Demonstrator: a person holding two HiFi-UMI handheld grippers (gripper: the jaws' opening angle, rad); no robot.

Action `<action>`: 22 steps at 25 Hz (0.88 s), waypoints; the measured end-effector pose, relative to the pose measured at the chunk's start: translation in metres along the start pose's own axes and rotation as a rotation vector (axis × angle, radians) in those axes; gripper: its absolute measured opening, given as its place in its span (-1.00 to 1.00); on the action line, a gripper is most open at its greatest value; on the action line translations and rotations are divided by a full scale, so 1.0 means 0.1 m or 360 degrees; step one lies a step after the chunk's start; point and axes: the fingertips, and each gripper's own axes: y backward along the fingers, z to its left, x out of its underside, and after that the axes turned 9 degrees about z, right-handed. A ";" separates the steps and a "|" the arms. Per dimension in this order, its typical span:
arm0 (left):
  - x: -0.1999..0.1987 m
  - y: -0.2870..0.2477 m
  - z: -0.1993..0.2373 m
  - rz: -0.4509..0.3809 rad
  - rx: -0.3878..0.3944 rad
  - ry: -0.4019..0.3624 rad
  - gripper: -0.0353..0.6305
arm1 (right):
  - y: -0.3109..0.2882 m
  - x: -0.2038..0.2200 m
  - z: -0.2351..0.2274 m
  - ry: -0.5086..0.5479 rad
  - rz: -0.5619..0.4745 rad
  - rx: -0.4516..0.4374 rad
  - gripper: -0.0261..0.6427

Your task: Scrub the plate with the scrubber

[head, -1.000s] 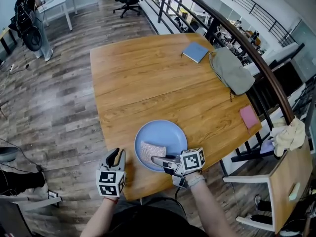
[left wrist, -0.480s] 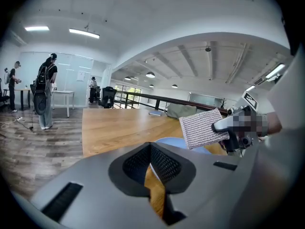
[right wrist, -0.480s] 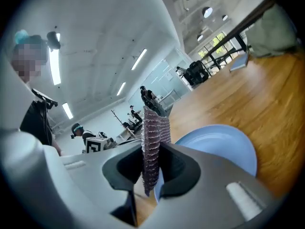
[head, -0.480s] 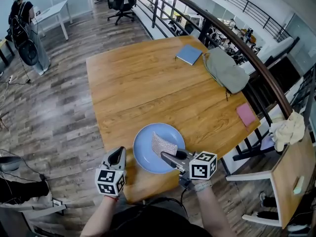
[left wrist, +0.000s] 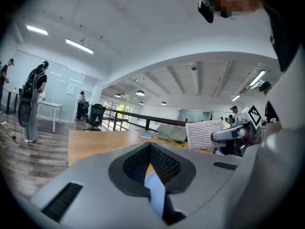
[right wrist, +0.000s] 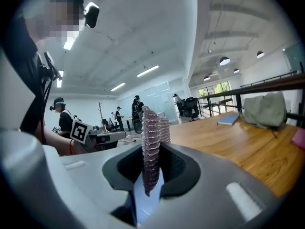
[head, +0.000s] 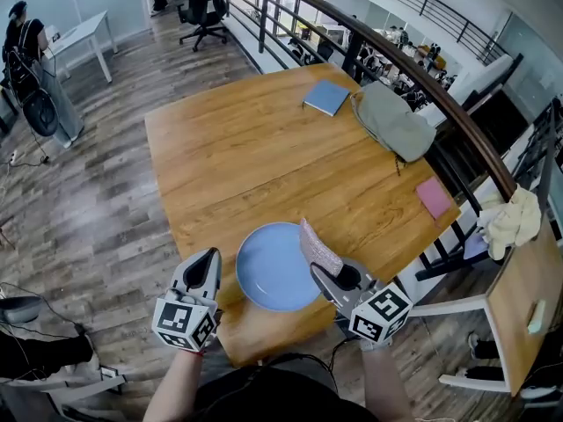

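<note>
Head view. Plate (head: 274,278) sits flat at the near edge of the table (head: 237,139), between the two tongs. Right gripper (head: 329,276) is clamped on the scrubber (head: 318,246). In the right gripper view the pad is seen edge-on between the jaws, pinched at its lower end, with the rest standing free beyond the tips. The scrubber appears to be held in the air over the plate's 3 o'clock rim, not touching it. It stands on edge, with its long axis running from about 11 to 5 o'clock. From the right tips, the plate's centre lies at roughly 9 o'clock and lower down. Left gripper (head: 209,258) is pressed shut on nothing and hangs just off the plate's 9 o'clock rim, apart from it. The right hand is judged the working one. The pad's broad face would have to be rolled flat and brought down toward 9 o'clock before any scrubbing is possible. The left is placed to steady the rim, if that is wanted.
</note>
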 end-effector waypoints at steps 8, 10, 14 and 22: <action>-0.64 0.16 -0.06 -0.0191 0.0059 -0.0014 -0.90 | 0.24 -0.56 0.08 0.0193 -0.0226 0.0206 -0.68; -0.70 0.18 -0.05 -0.0195 0.0058 0.0006 -0.90 | 0.27 -0.62 0.08 0.0177 -0.0265 0.0222 -0.68; -0.77 0.19 -0.03 -0.0207 0.0061 0.0022 -0.90 | 0.30 -0.68 0.09 0.0173 -0.0321 0.0249 -0.68; -0.93 0.18 -0.01 -0.0233 0.0100 0.0030 -0.90 | 0.35 -0.83 0.08 0.0271 -0.0355 0.0368 -0.68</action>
